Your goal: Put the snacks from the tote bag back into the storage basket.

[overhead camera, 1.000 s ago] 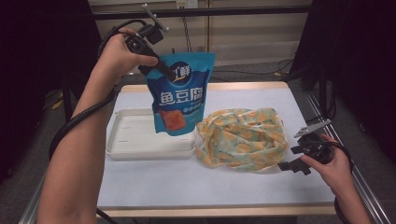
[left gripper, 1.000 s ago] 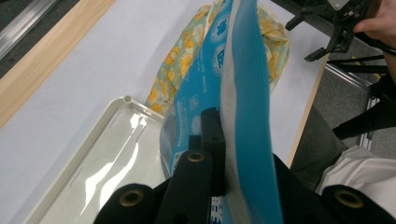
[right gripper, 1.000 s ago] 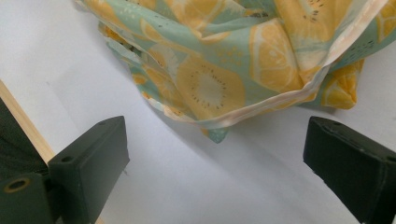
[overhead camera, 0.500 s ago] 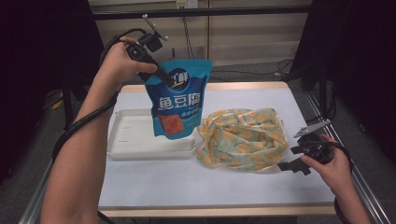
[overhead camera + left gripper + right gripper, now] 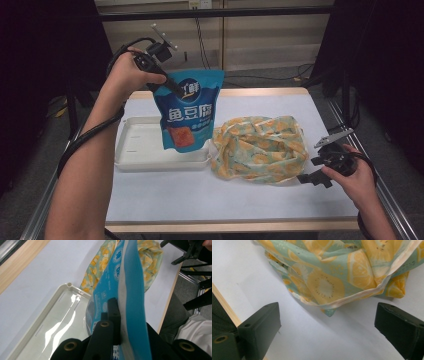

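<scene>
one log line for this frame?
left gripper: shut on pouch, above tray | right gripper: open, beside bag

the left tool (image 5: 117, 322) pinches a blue pouch (image 5: 132, 290) above a white tray (image 5: 50, 322).

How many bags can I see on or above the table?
2. The blue snack pouch hangs from the left gripper above the white tray; the fruit-print cloth bag lies beside the tray. Its inside is hidden.
</scene>
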Demonstrator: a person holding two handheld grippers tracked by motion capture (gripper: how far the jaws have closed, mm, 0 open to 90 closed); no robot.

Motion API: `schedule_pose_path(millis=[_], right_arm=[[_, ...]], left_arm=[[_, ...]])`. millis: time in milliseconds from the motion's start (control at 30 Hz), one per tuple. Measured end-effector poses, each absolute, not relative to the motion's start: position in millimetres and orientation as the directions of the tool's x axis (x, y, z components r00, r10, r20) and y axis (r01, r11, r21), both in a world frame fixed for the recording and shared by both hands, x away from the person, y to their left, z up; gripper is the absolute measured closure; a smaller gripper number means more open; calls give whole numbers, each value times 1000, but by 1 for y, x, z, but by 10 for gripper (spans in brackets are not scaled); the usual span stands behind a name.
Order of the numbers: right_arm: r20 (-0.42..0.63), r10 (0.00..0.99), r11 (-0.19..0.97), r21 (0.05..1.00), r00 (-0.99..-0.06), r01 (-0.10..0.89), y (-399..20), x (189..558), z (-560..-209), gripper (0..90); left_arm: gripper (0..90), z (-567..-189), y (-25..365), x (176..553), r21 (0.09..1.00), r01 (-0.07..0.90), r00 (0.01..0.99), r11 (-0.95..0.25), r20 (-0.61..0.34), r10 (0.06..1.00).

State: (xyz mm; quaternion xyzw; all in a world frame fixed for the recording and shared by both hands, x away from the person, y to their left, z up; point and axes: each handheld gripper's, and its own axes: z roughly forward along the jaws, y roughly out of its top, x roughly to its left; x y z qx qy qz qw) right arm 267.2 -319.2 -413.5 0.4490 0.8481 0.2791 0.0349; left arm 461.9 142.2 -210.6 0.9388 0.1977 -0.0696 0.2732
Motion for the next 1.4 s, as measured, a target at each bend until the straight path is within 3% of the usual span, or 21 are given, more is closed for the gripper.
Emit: schedule_pose_path(millis=[67, 233, 333, 500, 600, 833, 1067, 1200, 1233, 1267, 1400], right_arm=[[195, 783, 438, 501, -590, 747, -319, 267, -413, 60], [195, 785, 437, 499, -588, 748, -320, 267, -412, 60], [200, 787, 430, 500, -584, 751, -320, 266, -412, 60], [202, 786, 432, 496, -584, 753, -320, 266, -412, 60], [196, 784, 437, 499, -589, 748, -320, 267, -413, 60], [201, 783, 435, 499, -589, 749, -319, 267, -415, 60], [201, 784, 436, 497, -588, 751, -319, 267, -415, 60], [196, 784, 438, 498, -589, 749, -319, 267, -415, 60], [197, 783, 438, 499, -590, 748, -319, 267, -415, 60], [201, 785, 435, 494, -586, 753, -319, 267, -415, 60], [201, 783, 438, 495, -589, 750, -318, 267, -416, 60]], left_arm=[[900, -213, 142, 460, 497, 443, 896, -746, -247, 368], [900, -217, 146, 463, 485, 414, 910, -770, -229, 345], [900, -224, 145, 461, 499, 446, 895, -743, -255, 367], [900, -230, 147, 464, 476, 406, 913, -780, -236, 332], [900, -235, 147, 463, 488, 446, 895, -751, -260, 362], [900, -243, 150, 468, 457, 391, 919, -799, -241, 311], [900, -256, 149, 467, 463, 414, 909, -784, -255, 329], [900, -264, 147, 469, 457, 376, 925, -806, -235, 298], [900, -266, 146, 466, 473, 417, 908, -776, -253, 334], [900, -264, 147, 469, 456, 377, 924, -806, -240, 296], [900, -265, 146, 467, 473, 390, 919, -790, -255, 302]])
